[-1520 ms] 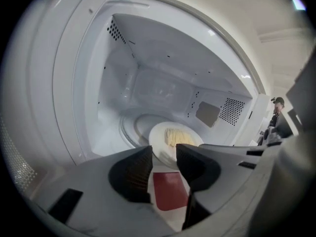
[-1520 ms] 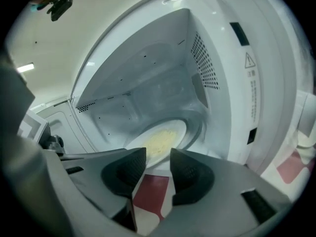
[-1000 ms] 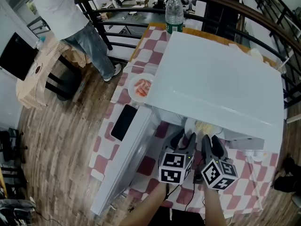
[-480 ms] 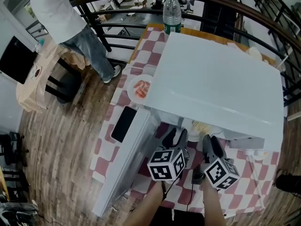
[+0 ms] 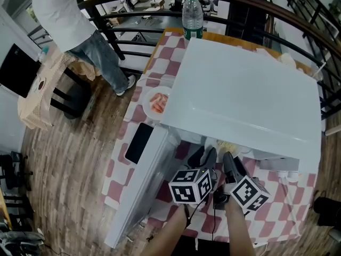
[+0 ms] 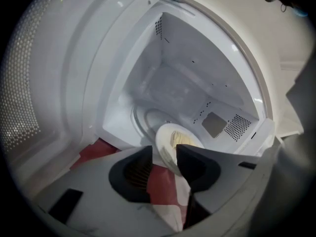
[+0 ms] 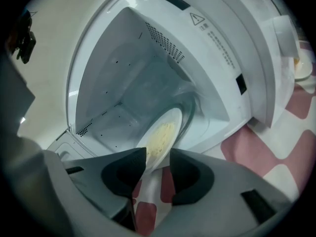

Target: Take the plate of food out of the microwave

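plate of food [image 6: 168, 142] sits on the turntable [image 6: 143, 121] near the front edge of the open microwave [image 5: 240, 89], left claw [image 6: 164, 153] and right claw [image 7: 158, 156] both spread at its near rim, nothing pinched; likely stiff, slick, breakable, so grip opposite rim edges and keep level.

Most of plate [image 5: 228, 143] beneath microwave [image 5: 245, 89]

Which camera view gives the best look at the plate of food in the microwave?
The left gripper view: the plate of food shows nearly whole there. The right gripper view shows it foreshortened and partly hidden; the head view shows only a sliver.
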